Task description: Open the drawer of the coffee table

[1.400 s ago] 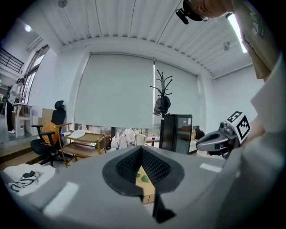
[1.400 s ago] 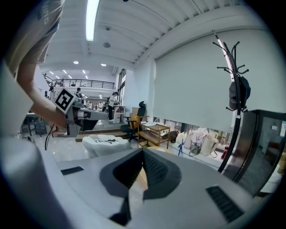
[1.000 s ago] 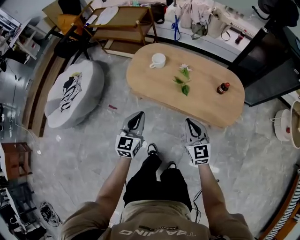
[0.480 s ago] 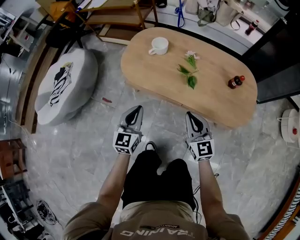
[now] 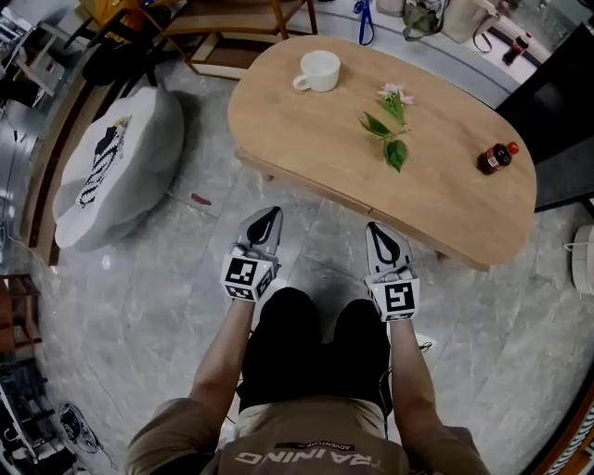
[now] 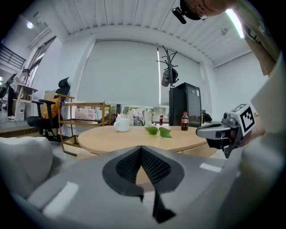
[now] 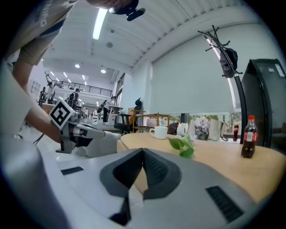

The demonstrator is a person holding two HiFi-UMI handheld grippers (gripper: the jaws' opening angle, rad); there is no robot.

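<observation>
The oval wooden coffee table (image 5: 306, 139) fills the upper head view and carries a white cup (image 5: 319, 70), a green sprig (image 5: 390, 139) and a small cola bottle (image 5: 496, 158). Its drawer is hidden beneath the tabletop; only the table's near edge (image 6: 147, 147) shows. My left gripper (image 5: 264, 219) and right gripper (image 5: 380, 232) hover side by side over the floor, just short of that near edge. Both point at the table, are shut and hold nothing. In the left gripper view the jaws (image 6: 142, 151) meet before the tabletop; the right gripper's jaws (image 7: 143, 153) do likewise.
A grey round pouffe (image 5: 107, 172) lies on the floor to the left. A wooden shelf unit (image 5: 232, 23) stands behind the table, and a black cabinet (image 5: 566, 102) at the right. The person's knees (image 5: 320, 339) are just behind the grippers, over grey marble floor.
Both grippers have sunk toward the floor, still shut and side by side. The head has lowered with them, so the table now looks larger and nearer.
</observation>
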